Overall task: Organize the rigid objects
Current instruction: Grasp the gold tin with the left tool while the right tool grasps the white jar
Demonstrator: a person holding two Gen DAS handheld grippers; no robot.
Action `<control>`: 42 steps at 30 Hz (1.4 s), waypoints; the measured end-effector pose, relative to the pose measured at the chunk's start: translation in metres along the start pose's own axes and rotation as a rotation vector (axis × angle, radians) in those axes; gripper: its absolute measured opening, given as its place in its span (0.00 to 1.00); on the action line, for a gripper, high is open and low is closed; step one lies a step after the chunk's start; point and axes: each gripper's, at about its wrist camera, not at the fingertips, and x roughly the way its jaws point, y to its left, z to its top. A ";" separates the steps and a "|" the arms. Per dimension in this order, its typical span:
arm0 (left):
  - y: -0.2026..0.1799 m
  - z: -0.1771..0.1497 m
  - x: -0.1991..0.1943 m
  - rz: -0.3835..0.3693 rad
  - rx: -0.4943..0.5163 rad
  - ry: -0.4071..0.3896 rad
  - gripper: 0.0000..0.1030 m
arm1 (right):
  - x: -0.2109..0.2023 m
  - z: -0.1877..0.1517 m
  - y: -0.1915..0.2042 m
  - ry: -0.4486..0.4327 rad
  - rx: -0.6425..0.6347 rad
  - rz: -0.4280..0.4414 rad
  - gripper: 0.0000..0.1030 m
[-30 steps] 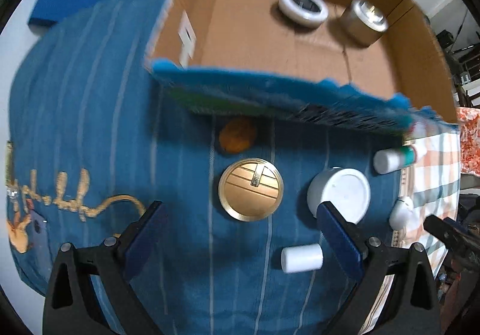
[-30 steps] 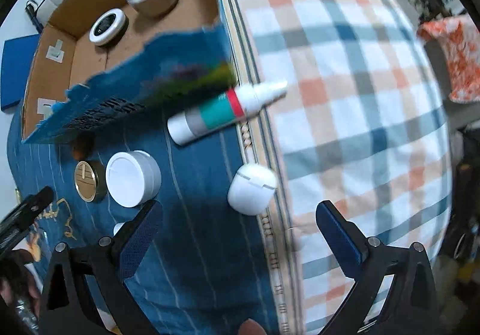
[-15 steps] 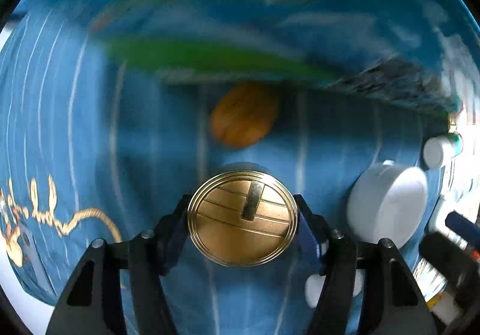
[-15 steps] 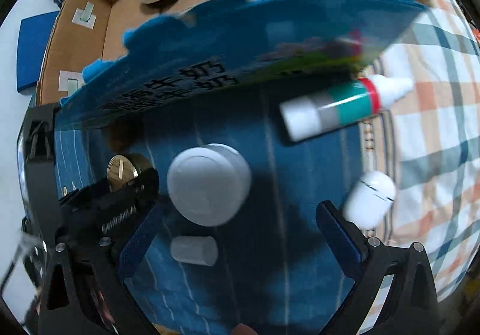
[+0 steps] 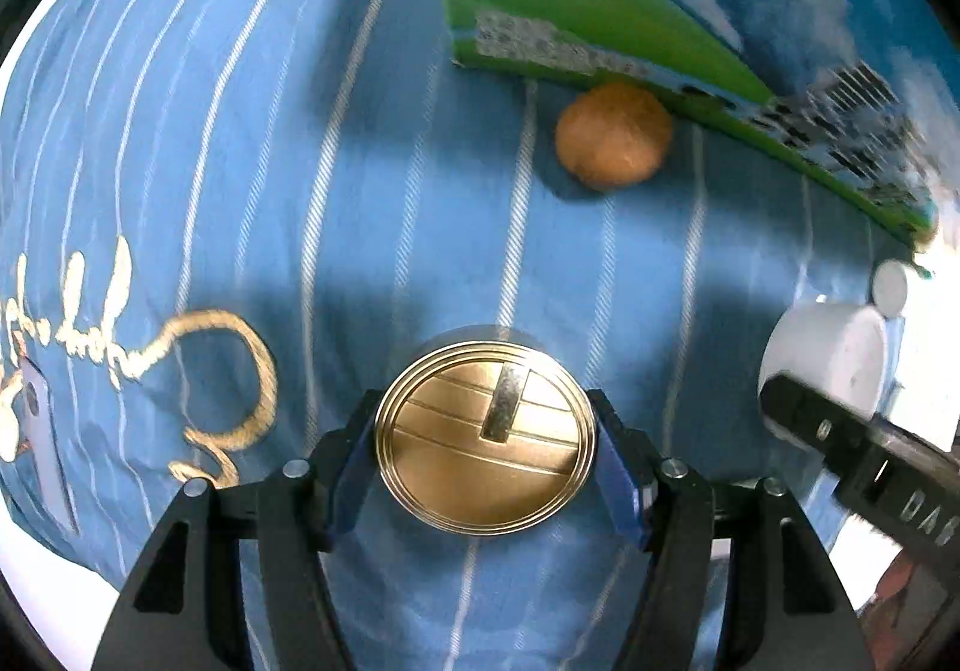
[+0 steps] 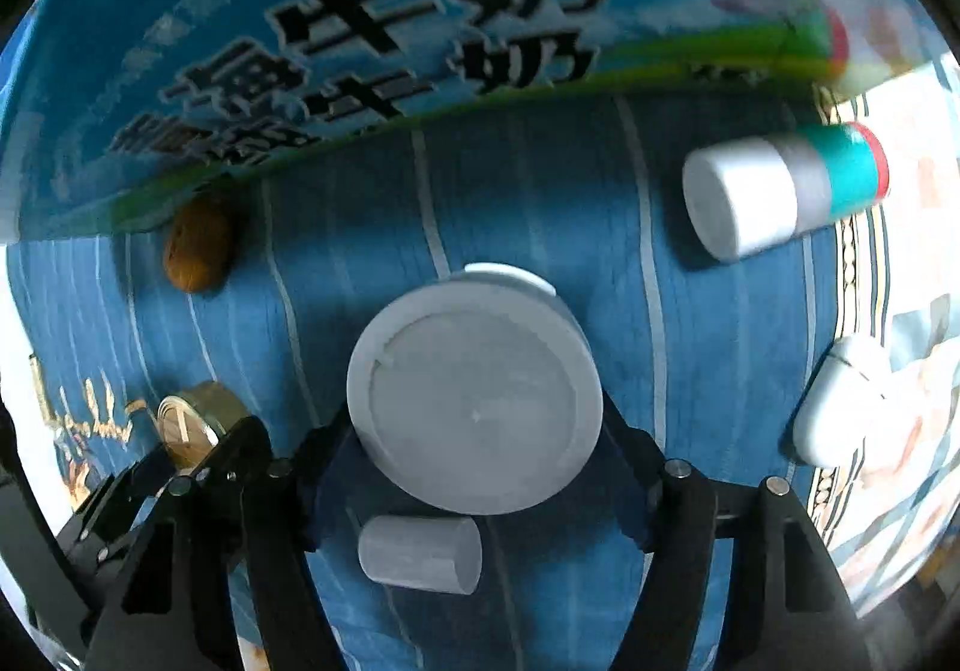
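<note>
My left gripper (image 5: pixel 486 455) is shut on a round gold tin (image 5: pixel 485 436), its blue pads against the tin's sides, on the blue striped cloth (image 5: pixel 300 191). The tin also shows in the right wrist view (image 6: pixel 195 419) with the left gripper's fingers (image 6: pixel 228 449) around it. My right gripper (image 6: pixel 477 449) is shut on a round white jar (image 6: pixel 474 392); the jar shows at the right edge of the left wrist view (image 5: pixel 831 371). The printed wall of the cardboard box (image 6: pixel 360 41) stands just behind, also in the left wrist view (image 5: pixel 660 23).
A brown nut-like object (image 5: pixel 612 134) lies against the box wall, also in the right wrist view (image 6: pixel 198 245). A white and teal bottle (image 6: pixel 780 191) lies on its side at the right. A white earbud case (image 6: pixel 840 407) and a small white cylinder (image 6: pixel 420 554) lie nearby.
Both grippers moved down and forward to the cloth and closed: the left on the gold tin, the right on the white jar. The box interior has gone out of view.
</note>
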 end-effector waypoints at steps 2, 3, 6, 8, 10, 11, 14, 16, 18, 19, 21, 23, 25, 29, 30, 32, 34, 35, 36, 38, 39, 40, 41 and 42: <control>-0.005 -0.009 0.000 -0.020 0.004 0.007 0.61 | 0.000 -0.011 -0.007 0.021 -0.020 -0.018 0.68; -0.007 -0.016 0.000 -0.022 0.011 0.009 0.61 | 0.001 -0.020 -0.012 0.036 -0.034 -0.030 0.68; -0.023 -0.044 0.002 -0.027 0.039 0.022 0.61 | 0.003 -0.043 -0.024 0.085 -0.054 -0.055 0.56; -0.031 -0.057 0.004 -0.021 0.063 0.029 0.61 | 0.007 -0.054 -0.031 0.102 -0.057 -0.078 0.56; -0.040 -0.066 0.008 0.002 0.091 0.024 0.61 | 0.008 -0.056 -0.038 0.096 -0.035 -0.067 0.58; -0.044 -0.068 0.008 0.018 0.104 0.016 0.61 | 0.005 -0.054 -0.038 0.085 -0.023 -0.054 0.59; -0.055 -0.068 0.007 0.023 0.115 0.023 0.61 | -0.004 -0.043 -0.034 0.073 -0.010 -0.036 0.66; -0.056 -0.062 0.004 0.012 0.112 0.029 0.61 | -0.011 -0.038 -0.030 0.062 -0.012 -0.028 0.69; -0.050 -0.055 0.002 0.006 0.105 0.028 0.61 | -0.020 -0.033 -0.021 0.045 -0.020 -0.025 0.74; -0.049 -0.054 0.002 0.005 0.102 0.029 0.61 | -0.023 -0.031 -0.017 0.033 -0.016 -0.020 0.82; -0.050 -0.051 0.002 0.004 0.101 0.030 0.61 | -0.030 -0.023 -0.019 0.021 0.004 -0.001 0.86; -0.044 -0.047 0.002 0.005 0.102 0.027 0.61 | -0.025 -0.011 -0.017 0.034 0.013 -0.020 0.86; -0.047 -0.042 0.002 0.009 0.104 0.021 0.61 | -0.016 -0.002 -0.014 0.067 0.014 -0.047 0.86; -0.036 -0.047 -0.001 0.006 0.102 0.015 0.61 | -0.011 0.007 -0.014 0.082 0.032 -0.108 0.80; -0.036 -0.047 -0.001 0.004 0.098 0.014 0.61 | -0.011 0.007 -0.012 0.079 0.031 -0.119 0.80; -0.035 -0.047 -0.001 0.004 0.096 0.013 0.61 | -0.010 0.006 -0.005 0.072 0.034 -0.148 0.78; -0.034 -0.049 -0.003 0.006 0.098 0.009 0.61 | -0.004 -0.002 0.005 0.063 0.031 -0.168 0.72; -0.034 -0.049 -0.003 0.005 0.098 0.008 0.61 | -0.006 -0.001 0.008 0.057 0.020 -0.171 0.69; -0.036 -0.049 -0.002 0.005 0.098 0.008 0.61 | -0.008 0.001 0.010 0.056 0.010 -0.169 0.68; -0.036 -0.049 -0.004 0.007 0.103 0.005 0.61 | -0.011 0.001 0.009 0.062 0.001 -0.150 0.68; -0.038 -0.050 -0.005 0.007 0.105 0.003 0.61 | -0.014 0.001 0.009 0.066 -0.003 -0.142 0.68; -0.038 -0.049 -0.006 0.006 0.105 0.001 0.61 | -0.017 0.000 0.008 0.065 -0.008 -0.134 0.68; -0.039 -0.050 -0.007 0.003 0.104 -0.001 0.61 | -0.022 -0.001 0.006 0.057 -0.020 -0.133 0.68; -0.039 -0.053 -0.011 -0.002 0.103 -0.008 0.61 | -0.028 -0.003 0.002 0.048 -0.032 -0.138 0.68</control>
